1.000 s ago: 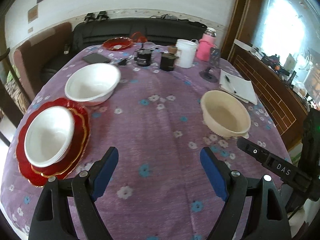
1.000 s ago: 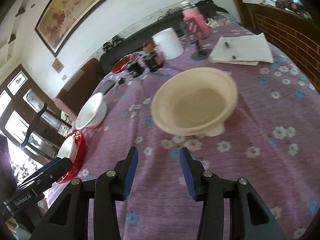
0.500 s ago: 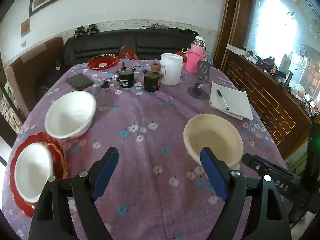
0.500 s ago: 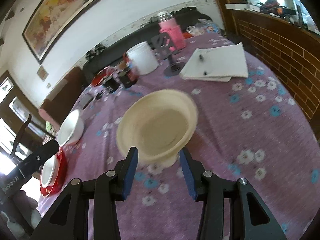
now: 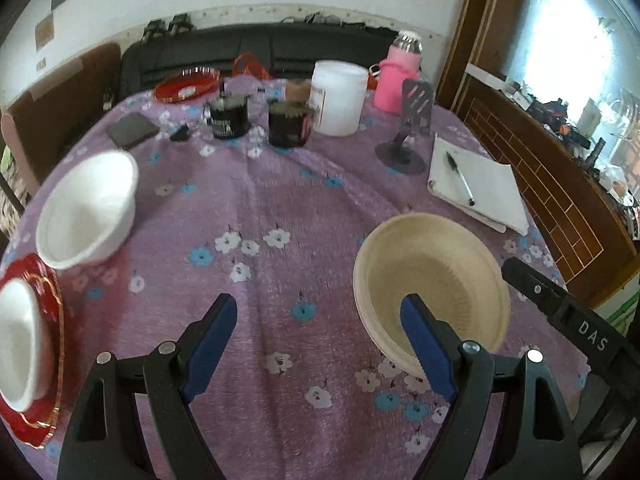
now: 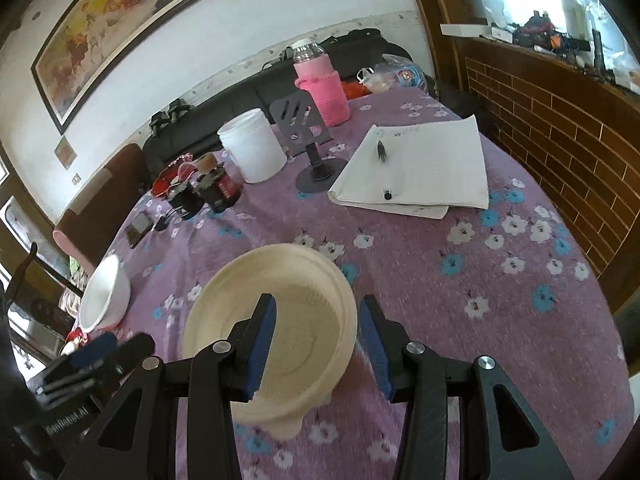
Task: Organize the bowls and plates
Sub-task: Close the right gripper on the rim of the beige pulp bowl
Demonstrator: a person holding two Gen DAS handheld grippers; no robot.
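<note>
Straddles the near right rim of the ribbed cream-coloured round bowl [image 6: 276, 316]: right gripper [image 6: 318, 344], jaws parted, one blue pad inside the bowl and the other outside the wall, neither pad pressed against it. Sits on the purple flower-print tablecloth [image 6: 460, 320] directly under and ahead of that gripper.

Hovers spread wide over bare cloth: left gripper [image 5: 320, 344], holding nothing, its right fingertip [image 5: 420, 320] overlapping the cream bowl's [image 5: 428, 276] near edge in view, contact impossible to tell.

Rests ahead and to the left of the left gripper: plain white round bowl [image 5: 86, 210]. Lies at the far left, beside it: red scalloped plate with gold trim [image 5: 50, 312], carrying a second white bowl [image 5: 18, 350].

Lies beyond the right gripper, ahead and to the right: white notepad [image 6: 416, 168] with a pen [image 6: 383, 168] on top.
</note>
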